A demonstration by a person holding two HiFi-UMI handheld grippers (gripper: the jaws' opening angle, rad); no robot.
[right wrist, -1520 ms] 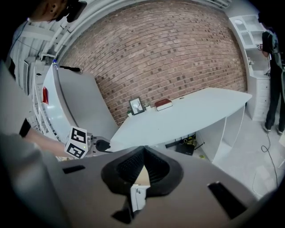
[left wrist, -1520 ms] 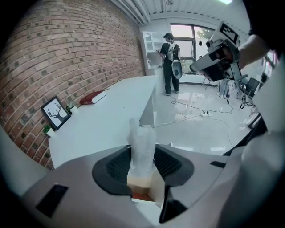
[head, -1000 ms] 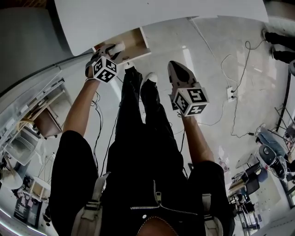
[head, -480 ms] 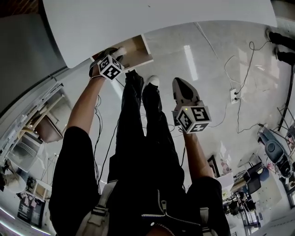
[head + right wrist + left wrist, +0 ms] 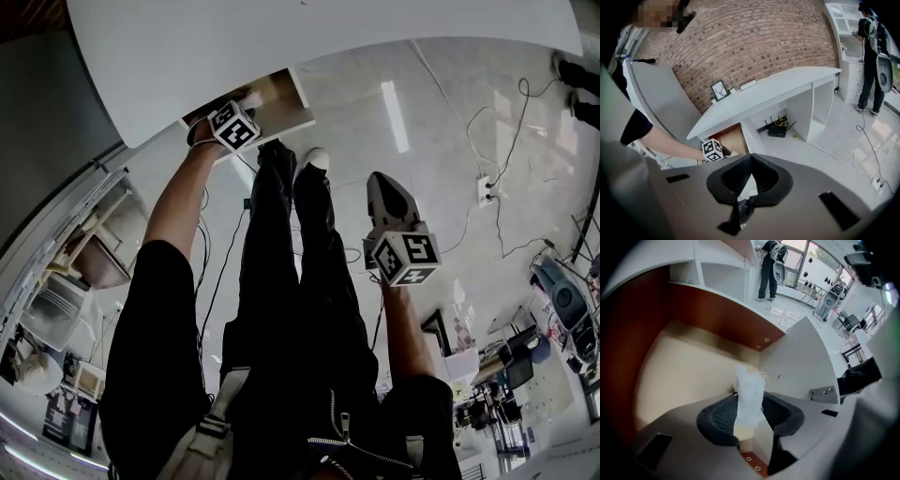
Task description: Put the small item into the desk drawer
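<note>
Two grippers are in view, one in each of the person's hands.

1. Left gripper (image 5: 749,409): the jaws stand partly closed and clamp the small item (image 5: 750,397) between their dark ribbed pads. The small item is white, thin and crumpled, and it sticks up past the pad tips. It appears to be a soft packet or pouch, but the material cannot be confirmed from this view.

2. Drawer (image 5: 684,366): it is pulled out from under the white tabletop (image 5: 281,47). The interior has a pale floor, a red-brown wall and a white panel with screw heads. The left gripper reaches into the drawer, so the small item sits inside the drawer opening, above the pale floor and near the corner where the red-brown wall meets the white panel. Contact with the floor of the drawer cannot be determined.

3. Right gripper (image 5: 750,172): the jaws are pressed together with nothing between them. In the head view the right gripper (image 5: 382,183) hangs beside the person's legs (image 5: 300,262), well apart from the drawer (image 5: 281,94).

4. Surroundings, right gripper view: a picture frame (image 5: 720,90) stands on the tabletop (image 5: 764,91) in front of a brick wall (image 5: 754,37). A router (image 5: 777,129) lies on the floor under the tabletop.
</note>
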